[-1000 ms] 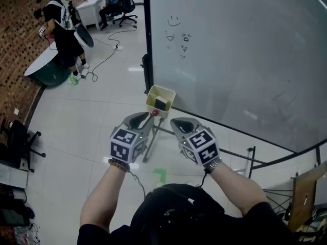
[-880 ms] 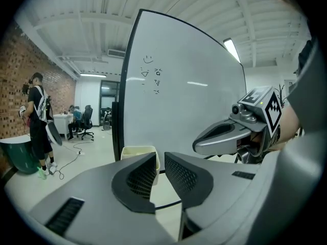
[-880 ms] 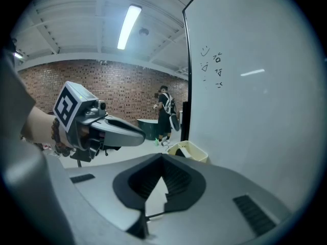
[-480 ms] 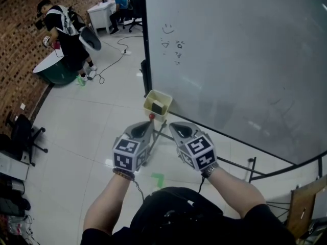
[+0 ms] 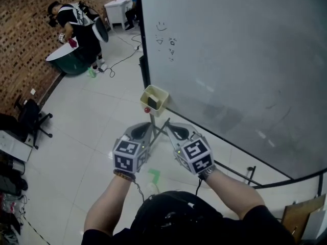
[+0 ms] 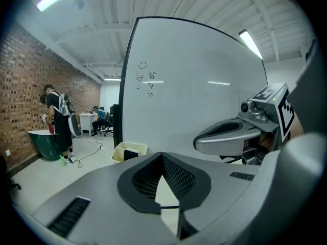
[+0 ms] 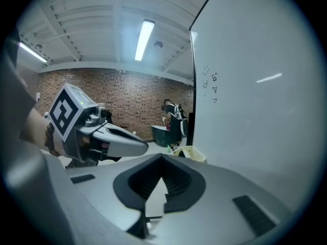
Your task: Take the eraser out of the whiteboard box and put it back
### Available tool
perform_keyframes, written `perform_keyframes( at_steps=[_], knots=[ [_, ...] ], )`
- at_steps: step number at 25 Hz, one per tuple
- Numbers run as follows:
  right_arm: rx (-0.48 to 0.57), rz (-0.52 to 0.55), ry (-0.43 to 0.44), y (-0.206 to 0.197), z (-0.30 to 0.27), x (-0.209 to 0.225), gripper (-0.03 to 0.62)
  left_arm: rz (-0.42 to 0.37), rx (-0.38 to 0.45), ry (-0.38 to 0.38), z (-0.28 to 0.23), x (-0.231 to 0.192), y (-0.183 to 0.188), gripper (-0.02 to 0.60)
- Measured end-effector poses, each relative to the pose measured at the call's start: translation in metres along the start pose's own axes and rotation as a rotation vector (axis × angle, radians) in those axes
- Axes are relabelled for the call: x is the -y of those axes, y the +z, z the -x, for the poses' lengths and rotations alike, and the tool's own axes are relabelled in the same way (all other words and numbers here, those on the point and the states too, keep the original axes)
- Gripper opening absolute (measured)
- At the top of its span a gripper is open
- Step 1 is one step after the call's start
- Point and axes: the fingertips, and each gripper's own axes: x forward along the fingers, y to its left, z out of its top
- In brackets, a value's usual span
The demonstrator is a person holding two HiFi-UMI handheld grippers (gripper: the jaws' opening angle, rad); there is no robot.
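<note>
A pale yellow box hangs at the lower left corner of the whiteboard. The dark eraser lies inside it, and a small red object shows at its lower edge. My left gripper and right gripper hover side by side below the box, apart from it, both shut and empty. The left gripper view has the box with the eraser ahead of the shut jaws, and the right gripper beside it. In the right gripper view the box is beyond the jaws and the left gripper is at the left.
The whiteboard's metal stand legs run across the floor under the grippers. A green tape mark is on the tiles. A person in black stands by a green tub at the far left, near cables and an office chair.
Both grippers have drawn back from the box, so the gap to it is wider. The eraser stays in the box.
</note>
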Motion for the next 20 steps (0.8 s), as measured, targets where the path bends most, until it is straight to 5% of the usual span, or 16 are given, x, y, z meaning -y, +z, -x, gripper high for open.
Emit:
perform_keyframes(
  at_steps=[10, 20],
  knots=[
    [0.020, 0.020, 0.092, -0.012, 0.036, -0.013, 0.023, -0.006, -0.035, 0.111, 0.019, 0.040, -0.019, 0.000],
    [0.023, 0.010, 0.069, -0.010, 0.047, -0.023, 0.023, -0.018, -0.056, 0.106, 0.035, 0.049, -0.025, 0.000]
  ],
)
